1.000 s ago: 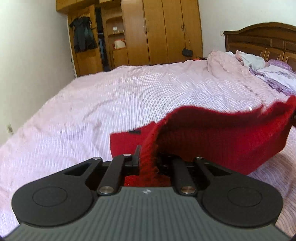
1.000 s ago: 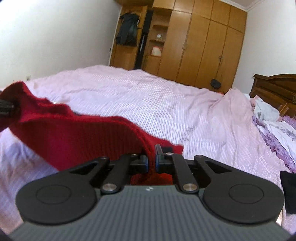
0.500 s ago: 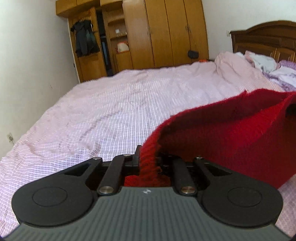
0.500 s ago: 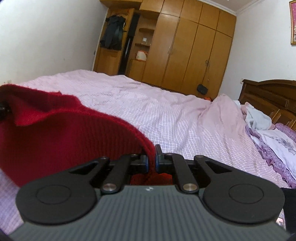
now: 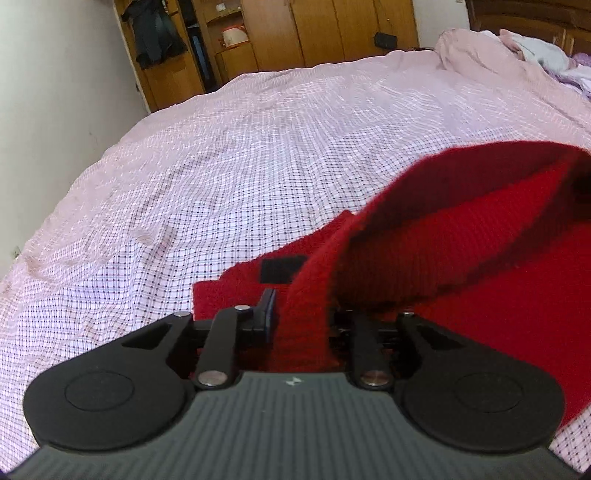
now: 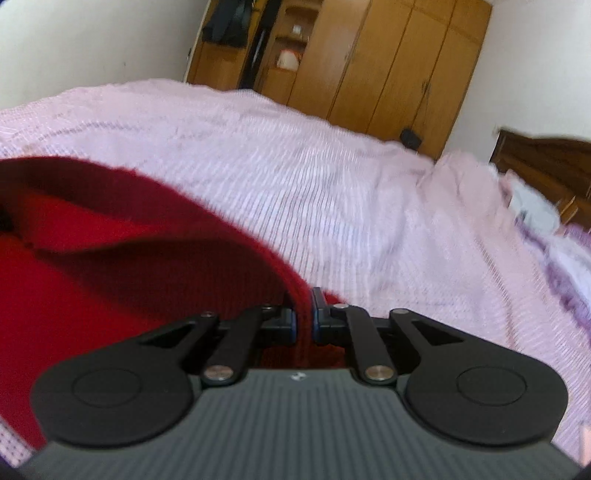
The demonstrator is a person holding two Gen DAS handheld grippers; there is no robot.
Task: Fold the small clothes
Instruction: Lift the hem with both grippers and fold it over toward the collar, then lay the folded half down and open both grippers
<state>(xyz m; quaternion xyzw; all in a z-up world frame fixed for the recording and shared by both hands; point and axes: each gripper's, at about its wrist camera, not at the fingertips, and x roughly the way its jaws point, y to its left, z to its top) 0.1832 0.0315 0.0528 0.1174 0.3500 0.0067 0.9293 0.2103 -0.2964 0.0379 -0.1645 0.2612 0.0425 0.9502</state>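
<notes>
A red knitted garment [image 5: 461,251] hangs between my two grippers over the pink checked bed cover [image 5: 221,155]. My left gripper [image 5: 303,314] is shut on one end of its edge; the right finger is hidden by the knit. Part of the garment with a black label [image 5: 282,268] lies on the bed below. In the right wrist view my right gripper [image 6: 303,314] is shut on the other end of the red garment [image 6: 110,266], which sags to the left.
Wooden wardrobes [image 6: 388,62] and a hanging dark jacket [image 5: 159,33] stand at the far wall. A wooden headboard [image 6: 546,155] and a heap of pale and purple bedding [image 6: 554,229] lie at the right.
Both grippers have tipped down toward the bed with the garment still held. The lower part of the garment has come back into view on the bed.
</notes>
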